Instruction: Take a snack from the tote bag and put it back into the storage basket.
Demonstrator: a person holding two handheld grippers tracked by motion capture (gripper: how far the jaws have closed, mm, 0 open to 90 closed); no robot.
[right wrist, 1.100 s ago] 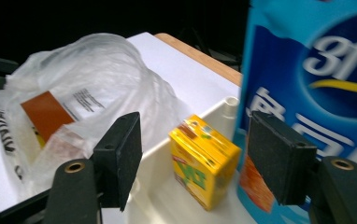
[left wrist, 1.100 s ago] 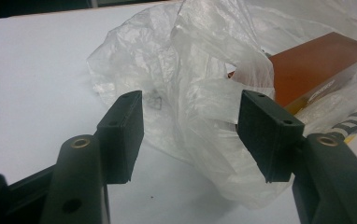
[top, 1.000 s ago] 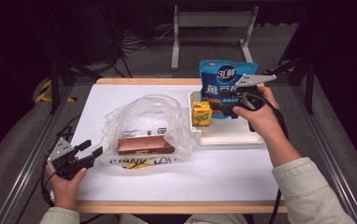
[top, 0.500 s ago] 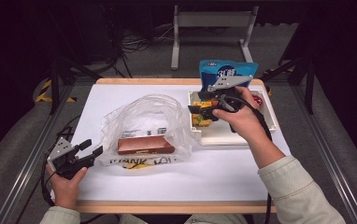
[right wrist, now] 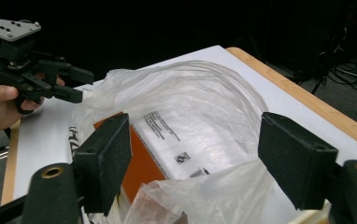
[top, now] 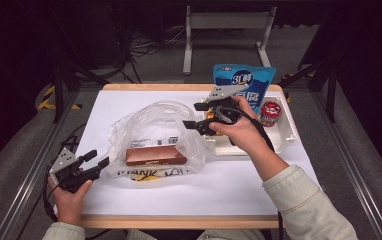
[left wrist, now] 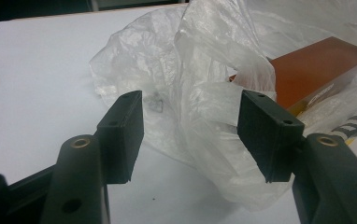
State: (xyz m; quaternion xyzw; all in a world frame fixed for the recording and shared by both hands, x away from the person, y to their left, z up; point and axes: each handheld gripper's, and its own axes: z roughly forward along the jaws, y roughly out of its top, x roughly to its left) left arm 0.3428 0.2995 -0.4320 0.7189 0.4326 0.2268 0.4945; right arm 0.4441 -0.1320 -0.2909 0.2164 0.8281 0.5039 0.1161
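Right gripper: jaws wide, just been opening, empty, at 3 o'clock of plastic bag. Left gripper: jaws wide, empty, at bag's 8 o'clock.

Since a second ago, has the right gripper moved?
Yes. The right gripper has shifted left, from over the white tray toward the clear plastic bag. Its jaws have just been opening, with nothing between them.

A box lies inside a bag at the table's middle; right of it, a tray holds a can, a pouch behind.
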